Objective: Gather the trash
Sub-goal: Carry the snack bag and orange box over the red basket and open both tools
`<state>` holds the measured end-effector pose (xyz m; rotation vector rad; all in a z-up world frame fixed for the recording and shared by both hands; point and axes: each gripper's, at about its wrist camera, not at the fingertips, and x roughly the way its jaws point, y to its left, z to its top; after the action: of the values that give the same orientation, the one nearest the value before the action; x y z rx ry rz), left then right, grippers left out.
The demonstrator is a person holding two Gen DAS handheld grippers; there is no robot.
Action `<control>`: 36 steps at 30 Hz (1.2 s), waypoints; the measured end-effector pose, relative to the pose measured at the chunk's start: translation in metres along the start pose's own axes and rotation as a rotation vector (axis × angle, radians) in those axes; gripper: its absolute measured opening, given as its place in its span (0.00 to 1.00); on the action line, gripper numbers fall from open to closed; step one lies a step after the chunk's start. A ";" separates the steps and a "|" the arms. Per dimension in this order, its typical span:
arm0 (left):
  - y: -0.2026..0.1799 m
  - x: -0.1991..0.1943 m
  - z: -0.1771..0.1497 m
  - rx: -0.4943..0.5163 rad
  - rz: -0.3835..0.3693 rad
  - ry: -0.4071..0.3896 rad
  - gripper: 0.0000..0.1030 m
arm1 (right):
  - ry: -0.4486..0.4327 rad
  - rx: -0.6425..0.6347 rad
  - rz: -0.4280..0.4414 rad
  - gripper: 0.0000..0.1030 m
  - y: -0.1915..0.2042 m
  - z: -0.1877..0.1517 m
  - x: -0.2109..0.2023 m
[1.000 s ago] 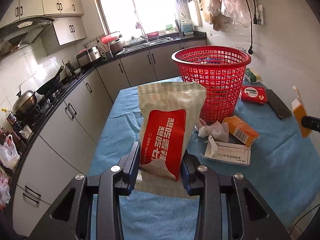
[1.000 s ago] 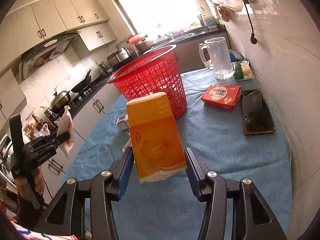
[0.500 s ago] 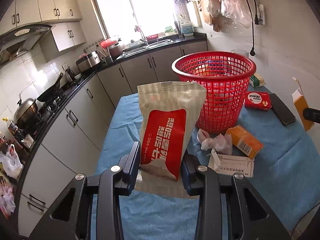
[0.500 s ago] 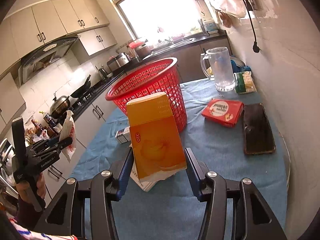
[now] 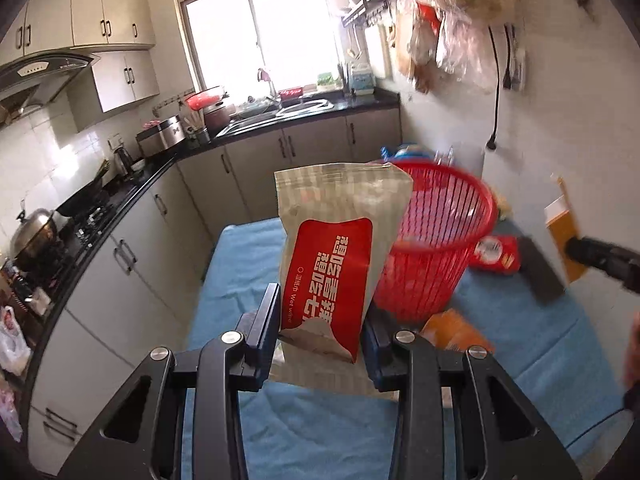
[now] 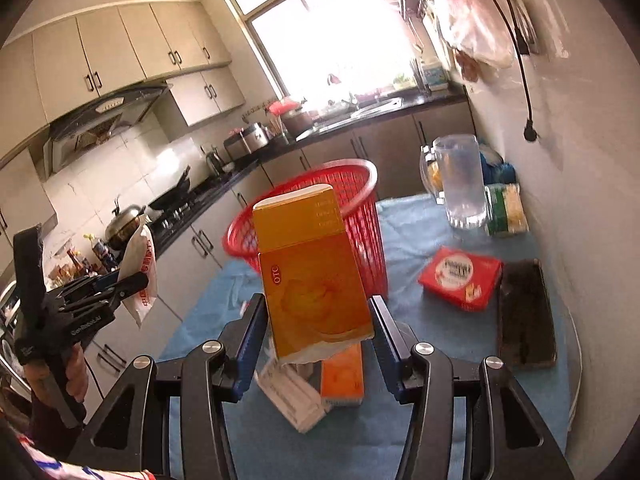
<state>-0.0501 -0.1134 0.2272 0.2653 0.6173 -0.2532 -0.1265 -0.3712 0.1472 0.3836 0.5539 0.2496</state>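
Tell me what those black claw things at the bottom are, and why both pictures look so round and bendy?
They are two hand-held grabbers; a person squeezes one in each hand. Each carries a wide, bendy-looking camera peering along its two fingers, so you get one picture per grabber.

The left grabber pinches a beige wet-wipe pack with a red label. The right grabber pinches an orange cardboard box.

Ahead stands a red plastic mesh basket on a table with a blue cloth. Also on the cloth: a flat red box, a dark phone, a clear glass jug, a smaller orange box and a white carton.
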 end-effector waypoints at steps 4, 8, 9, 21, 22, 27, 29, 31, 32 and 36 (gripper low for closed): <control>0.003 0.007 0.039 -0.047 -0.036 -0.024 0.34 | -0.052 0.029 0.027 0.53 0.000 0.028 0.004; 0.000 0.030 0.074 -0.100 -0.100 -0.022 0.34 | -0.083 0.052 0.039 0.54 -0.001 0.057 0.018; -0.002 0.036 0.081 -0.108 -0.115 -0.018 0.34 | -0.083 0.057 0.042 0.54 -0.002 0.063 0.024; -0.023 0.122 0.113 -0.175 -0.185 0.050 0.35 | -0.026 0.070 -0.016 0.54 -0.011 0.087 0.098; -0.023 0.125 0.113 -0.181 -0.189 0.048 0.35 | -0.021 0.072 -0.020 0.54 -0.013 0.086 0.102; -0.021 0.123 0.107 -0.161 -0.204 0.021 0.48 | -0.012 0.079 -0.029 0.54 -0.019 0.087 0.112; -0.019 0.117 0.106 -0.156 -0.203 -0.003 0.60 | -0.017 0.085 -0.026 0.67 -0.020 0.087 0.112; -0.016 0.108 0.102 -0.157 -0.190 -0.034 0.65 | -0.033 0.088 -0.034 0.73 -0.019 0.088 0.109; -0.014 0.104 0.101 -0.155 -0.188 -0.041 0.67 | -0.040 0.085 -0.040 0.73 -0.018 0.088 0.107; -0.008 0.086 0.092 -0.152 -0.160 -0.063 0.68 | -0.045 0.084 -0.030 0.73 -0.015 0.086 0.096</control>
<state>0.0638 -0.1627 0.2465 0.0611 0.5933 -0.3653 0.0023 -0.3773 0.1636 0.4610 0.5263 0.1890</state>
